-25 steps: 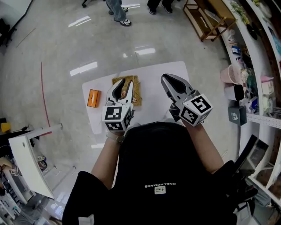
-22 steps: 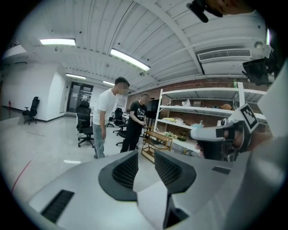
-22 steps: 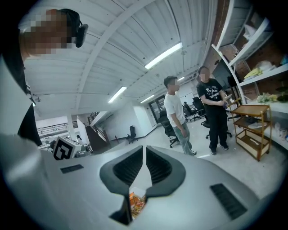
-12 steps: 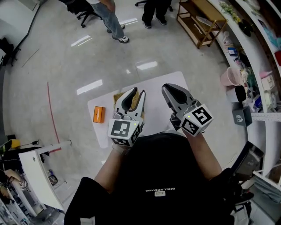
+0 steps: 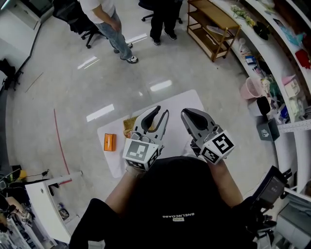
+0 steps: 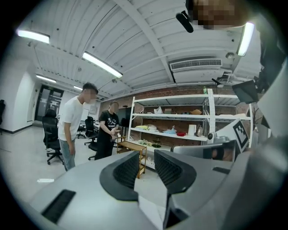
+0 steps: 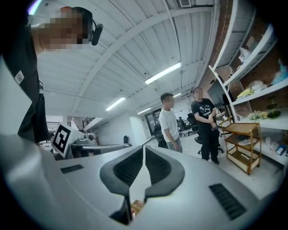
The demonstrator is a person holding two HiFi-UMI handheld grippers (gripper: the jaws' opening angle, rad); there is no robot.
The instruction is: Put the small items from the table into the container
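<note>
Orange box (image 5: 110, 142): the one small item I can see on the table (image 5: 184, 99). It lies flat on the white top, out to the left of the left tongs (image 5: 161, 111) and well clear of them, near the table's left edge. Nothing touches it.

Container (image 5: 129, 124): a tan woven tray, directly below and behind the left tongs as the head view has it. Most of it is covered by the tong body; one corner shows to the left of the jaws and a strip shows between them. The box sits just left of it, apart from it. I cannot tell what the tray holds.

Left tongs: jaws apart, with nothing between the pads. In the left gripper view they aim out across the room, not down at the table.

Right tongs (image 5: 187, 114): jaws drawn together, only a thin slit between the pads and nothing caught in it. They sit to the right of the left tongs, side by side with them, over the right half of the table. In the right gripper view a scrap of tan weave shows low down, under the jaw roots.

Farther out, ahead of both tong tips: two people (image 5: 104, 14) standing on the glossy floor, and a wooden cart (image 5: 214, 22) off to the right of the right tongs. Shelving (image 5: 272, 58) runs along that same side.
</note>
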